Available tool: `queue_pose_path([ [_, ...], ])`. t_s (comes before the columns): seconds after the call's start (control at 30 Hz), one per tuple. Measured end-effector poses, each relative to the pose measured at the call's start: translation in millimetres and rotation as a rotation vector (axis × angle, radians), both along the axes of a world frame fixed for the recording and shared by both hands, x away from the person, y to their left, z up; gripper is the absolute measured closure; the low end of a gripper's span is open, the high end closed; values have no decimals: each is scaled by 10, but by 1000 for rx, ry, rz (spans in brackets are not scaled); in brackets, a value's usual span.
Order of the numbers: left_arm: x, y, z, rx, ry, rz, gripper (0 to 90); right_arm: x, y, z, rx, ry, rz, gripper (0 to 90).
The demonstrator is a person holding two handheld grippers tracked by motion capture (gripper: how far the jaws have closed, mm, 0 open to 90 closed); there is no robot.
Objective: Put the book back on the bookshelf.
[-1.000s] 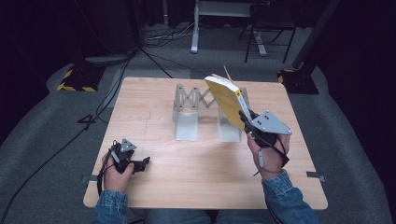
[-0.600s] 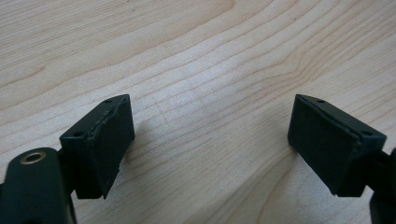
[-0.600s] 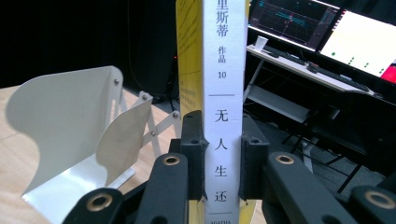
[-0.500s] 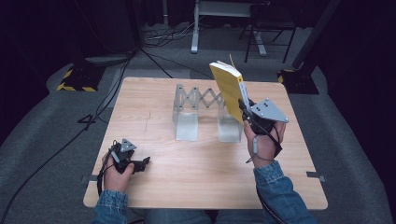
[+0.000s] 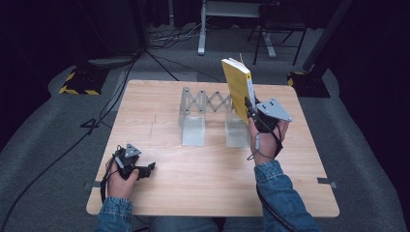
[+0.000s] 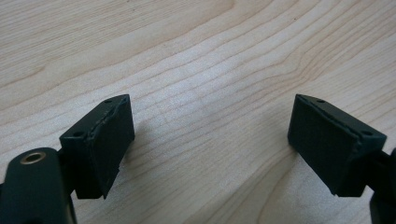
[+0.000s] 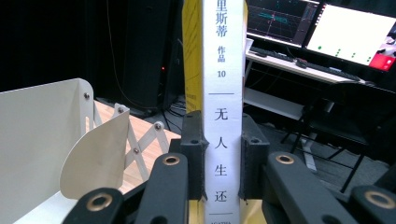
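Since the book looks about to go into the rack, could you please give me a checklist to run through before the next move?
1. Right gripper jaws clamped on the yellow paperback book with the white spine: ok.
2. Book upright, spine facing the gripper: ok.
3. Grey metal accordion book rack standing on the light wooden table: ok.
4. Slot between the rack's two end plates free: ok, nothing visible in it.
5. Book directly above the slot: cannot tell; it hangs near the right plate.
6. Left gripper open, low over the table, away from the rack: ok.
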State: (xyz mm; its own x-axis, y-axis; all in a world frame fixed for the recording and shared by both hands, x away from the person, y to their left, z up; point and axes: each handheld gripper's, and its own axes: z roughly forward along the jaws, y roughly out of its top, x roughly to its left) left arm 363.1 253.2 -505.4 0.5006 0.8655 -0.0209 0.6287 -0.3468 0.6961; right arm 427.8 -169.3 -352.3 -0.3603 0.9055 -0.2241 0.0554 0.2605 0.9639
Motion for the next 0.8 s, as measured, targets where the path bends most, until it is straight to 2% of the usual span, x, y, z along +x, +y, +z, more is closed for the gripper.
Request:
queue_pose_path([
  [0.2, 0, -1, 0, 0, 0, 0, 151, 39, 17, -165, 35, -3, -13, 761],
  [0.37, 0, -1, 0, 0, 0, 0, 151, 27, 67, -238, 16, -6, -17, 761],
  [0.53, 0, -1, 0, 0, 0, 0, 151, 20, 72, -361, 46, -12, -21, 758],
  [0.63, 0, -1, -1, 0, 0, -1, 151, 16, 96, -443, 65, 17, 7, 756],
  [0.8, 0, -1, 0, 2, -1, 0, 151, 6, 153, -541, 58, 45, 32, 754],
])
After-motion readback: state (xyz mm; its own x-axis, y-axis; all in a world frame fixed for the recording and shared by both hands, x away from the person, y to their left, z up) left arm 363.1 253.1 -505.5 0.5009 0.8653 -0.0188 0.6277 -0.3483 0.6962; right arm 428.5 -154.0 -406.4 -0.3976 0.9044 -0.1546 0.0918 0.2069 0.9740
